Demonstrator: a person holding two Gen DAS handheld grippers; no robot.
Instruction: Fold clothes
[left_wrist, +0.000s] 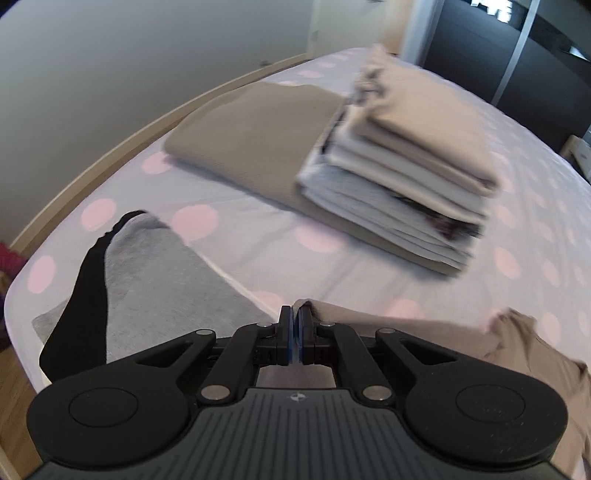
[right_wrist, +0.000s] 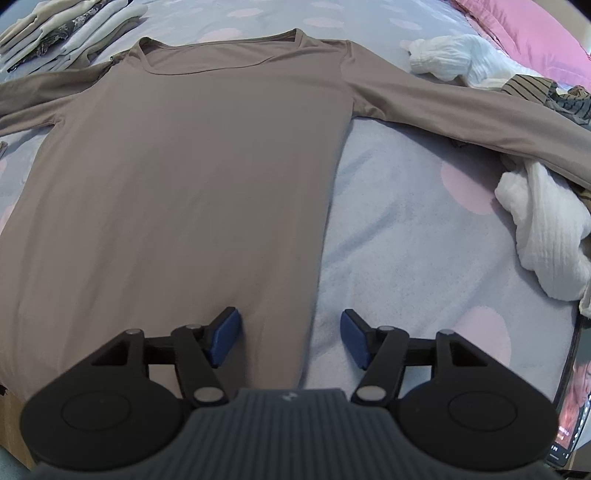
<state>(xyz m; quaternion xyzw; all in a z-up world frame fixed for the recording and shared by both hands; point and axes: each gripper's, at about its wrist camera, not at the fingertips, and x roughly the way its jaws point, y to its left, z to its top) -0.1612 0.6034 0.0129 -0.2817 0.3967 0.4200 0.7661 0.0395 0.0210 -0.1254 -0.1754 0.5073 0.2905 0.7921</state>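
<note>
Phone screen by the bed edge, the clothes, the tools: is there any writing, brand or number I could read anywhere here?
No text is readable.
Phone: small marks on its screen, too small and blurred to read.
Left hand-held gripper: a small round emblem on its body, no letters.
Right hand-held gripper: a faint logo mark, not legible.
Folded pile: dark print, blurred.

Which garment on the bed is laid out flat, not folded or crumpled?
The taupe long-sleeved shirt, spread with sleeves out; the white garments lie crumpled and the stack is folded.
</note>
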